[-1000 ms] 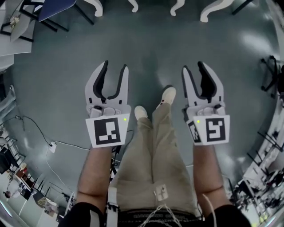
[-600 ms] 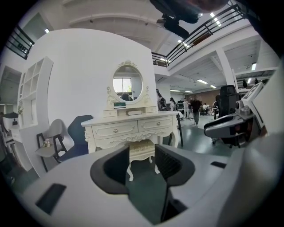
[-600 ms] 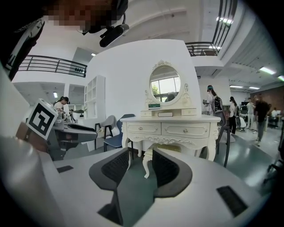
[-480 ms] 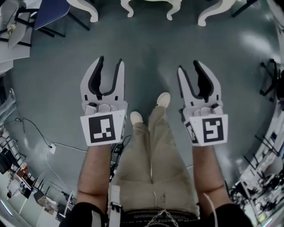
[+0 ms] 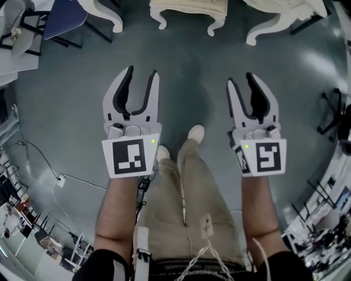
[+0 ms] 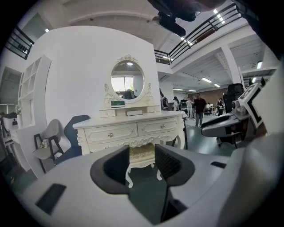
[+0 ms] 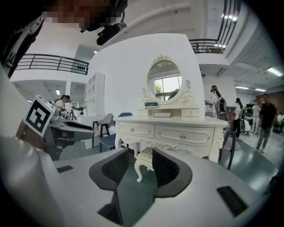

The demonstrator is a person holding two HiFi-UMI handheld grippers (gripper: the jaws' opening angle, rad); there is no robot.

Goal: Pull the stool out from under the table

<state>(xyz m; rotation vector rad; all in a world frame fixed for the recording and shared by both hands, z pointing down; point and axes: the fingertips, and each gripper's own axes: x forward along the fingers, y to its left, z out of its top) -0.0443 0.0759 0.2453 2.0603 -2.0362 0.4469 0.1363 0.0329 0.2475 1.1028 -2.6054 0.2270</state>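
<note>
Standing on the grey floor, a person holds both grippers out in front, side by side. The left gripper has its fingers apart with nothing held between them. The right gripper is the same, fingers spread and empty. The stool, cream with curved legs, sits between the legs of the white table, under its drawers and well apart from both grippers. In each gripper view it shows far off through the gap between the fingers. An oval mirror stands on the tabletop. A blue chair is left of the table. One shoe points toward the stool.
</note>
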